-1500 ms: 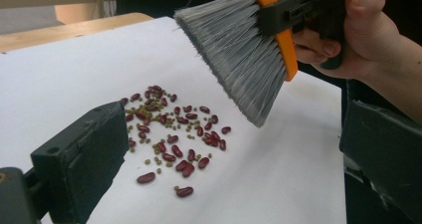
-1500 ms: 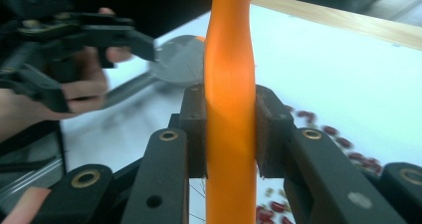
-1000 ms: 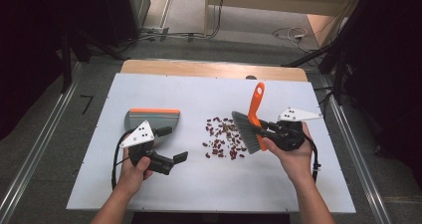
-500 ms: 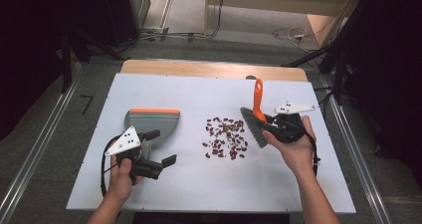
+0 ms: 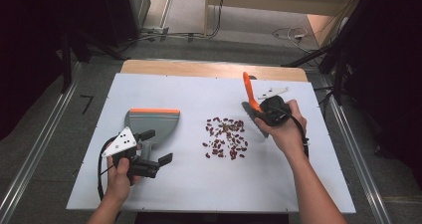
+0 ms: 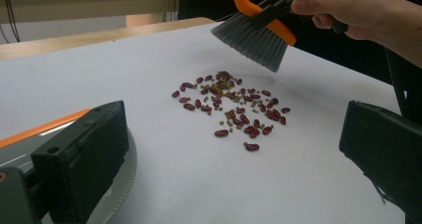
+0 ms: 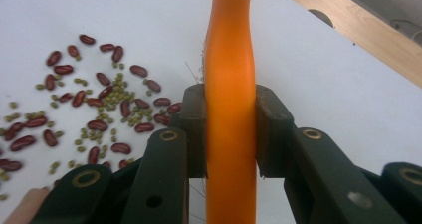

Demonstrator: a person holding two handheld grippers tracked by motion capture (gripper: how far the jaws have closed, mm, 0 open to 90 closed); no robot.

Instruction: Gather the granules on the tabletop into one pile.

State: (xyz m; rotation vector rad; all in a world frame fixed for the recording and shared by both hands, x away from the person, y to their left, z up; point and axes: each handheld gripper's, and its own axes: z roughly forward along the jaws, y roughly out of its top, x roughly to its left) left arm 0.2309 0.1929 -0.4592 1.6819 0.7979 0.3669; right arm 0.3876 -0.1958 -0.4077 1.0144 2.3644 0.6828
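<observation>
Item: hand brush (image 5: 255,109), orange handle clamped in right tongs (image 5: 261,115), bristles just off the bean pile (image 5: 225,137) at its 2 o'clock; dustpan (image 5: 151,124) at 9 o'clock on white surface (image 5: 199,184), beside left tongs (image 5: 157,147), apart, empty.

Even overhead light brightens the white rectangular surface (image 5: 199,184), while the surroundings fall into darkness. Shadows are soft and faint. The near black tool jaws and the scattered red beans (image 7: 99,104) look blurred.
</observation>
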